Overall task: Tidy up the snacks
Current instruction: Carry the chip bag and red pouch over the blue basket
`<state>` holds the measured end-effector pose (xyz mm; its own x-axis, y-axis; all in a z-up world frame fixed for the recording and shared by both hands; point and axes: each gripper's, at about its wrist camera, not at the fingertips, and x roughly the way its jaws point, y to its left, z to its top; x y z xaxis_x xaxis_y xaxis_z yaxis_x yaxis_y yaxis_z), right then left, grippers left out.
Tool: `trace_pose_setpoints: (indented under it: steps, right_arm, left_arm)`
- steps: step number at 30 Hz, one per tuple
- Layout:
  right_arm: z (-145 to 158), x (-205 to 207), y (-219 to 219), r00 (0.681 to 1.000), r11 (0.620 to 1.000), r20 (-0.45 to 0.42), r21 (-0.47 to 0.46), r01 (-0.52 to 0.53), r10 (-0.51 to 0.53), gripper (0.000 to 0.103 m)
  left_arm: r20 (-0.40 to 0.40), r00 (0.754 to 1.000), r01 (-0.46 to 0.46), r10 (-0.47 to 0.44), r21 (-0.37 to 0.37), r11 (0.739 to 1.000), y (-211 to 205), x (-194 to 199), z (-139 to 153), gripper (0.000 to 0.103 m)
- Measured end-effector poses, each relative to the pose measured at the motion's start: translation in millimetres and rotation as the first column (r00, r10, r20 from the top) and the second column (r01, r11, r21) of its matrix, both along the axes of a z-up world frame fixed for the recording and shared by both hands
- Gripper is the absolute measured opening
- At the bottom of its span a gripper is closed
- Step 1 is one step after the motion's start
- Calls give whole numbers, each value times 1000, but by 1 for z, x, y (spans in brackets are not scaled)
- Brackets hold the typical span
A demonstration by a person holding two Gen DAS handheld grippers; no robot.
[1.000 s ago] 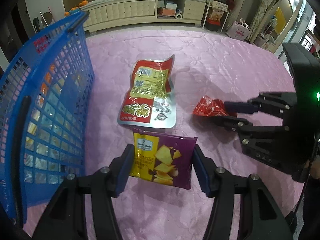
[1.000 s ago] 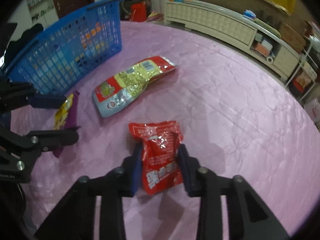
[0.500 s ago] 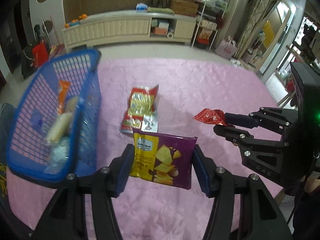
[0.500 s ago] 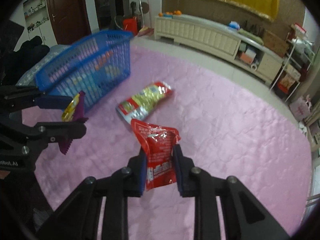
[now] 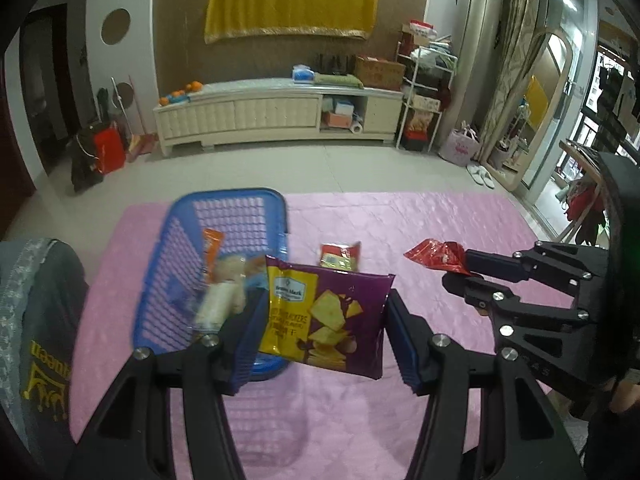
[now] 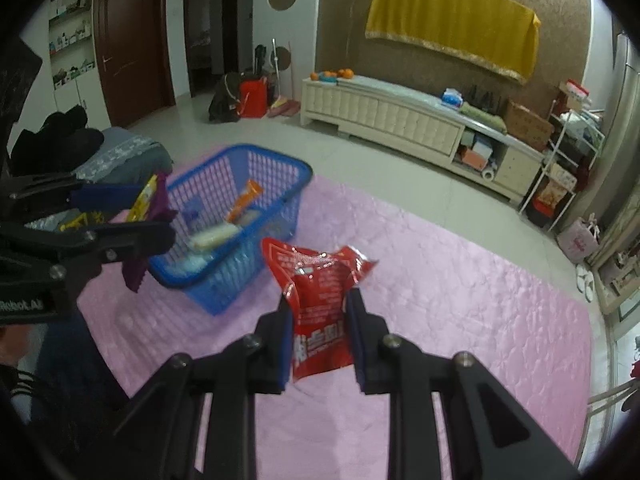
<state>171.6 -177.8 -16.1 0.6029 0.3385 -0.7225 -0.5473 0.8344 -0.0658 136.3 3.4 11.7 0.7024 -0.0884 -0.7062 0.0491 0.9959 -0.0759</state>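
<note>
My left gripper point(image 5: 326, 336) is shut on a purple and yellow chip bag point(image 5: 326, 316) and holds it high above the pink cloth point(image 5: 420, 232), beside the blue basket point(image 5: 228, 216). My right gripper point(image 6: 320, 340) is shut on a red snack packet point(image 6: 318, 300), also lifted; it shows in the left wrist view point(image 5: 438, 254). The basket point(image 6: 256, 168) holds an orange packet point(image 6: 244, 200) and pale wrapped snacks point(image 6: 212, 238). A red and yellow pouch point(image 5: 338, 256) lies on the cloth beyond the chip bag.
The pink cloth point(image 6: 460, 300) covers the work surface. A grey cushion point(image 5: 32, 300) lies at the left edge. A cream cabinet point(image 5: 276, 114) stands along the far wall, with a wire rack point(image 5: 424, 92) to its right.
Both grippers have risen well above the cloth with their packets. The basket now shows from above with its contents in view.
</note>
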Motion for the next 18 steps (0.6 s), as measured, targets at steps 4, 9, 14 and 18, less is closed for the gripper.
trace_pose_setpoints:
  steps: [4,9,14,18]
  right_arm:
    - [17,-11,27,999,1000,30,3,-30,30,28]
    - [30,-17,54,997,998,69,36,-49,46,28]
    - [30,-5,77,997,996,60,64,-59,55,28]
    - [23,15,92,999,996,23,76,-45,43,28]
  left_arm:
    - [20,1000,-22,22,12,1000,26,-10,12,55]
    - [41,998,-46,44,63,997,55,-12,20,55]
    - [62,997,-58,51,110,992,75,-3,22,55]
    - [51,998,-49,44,100,994,88,12,15,55]
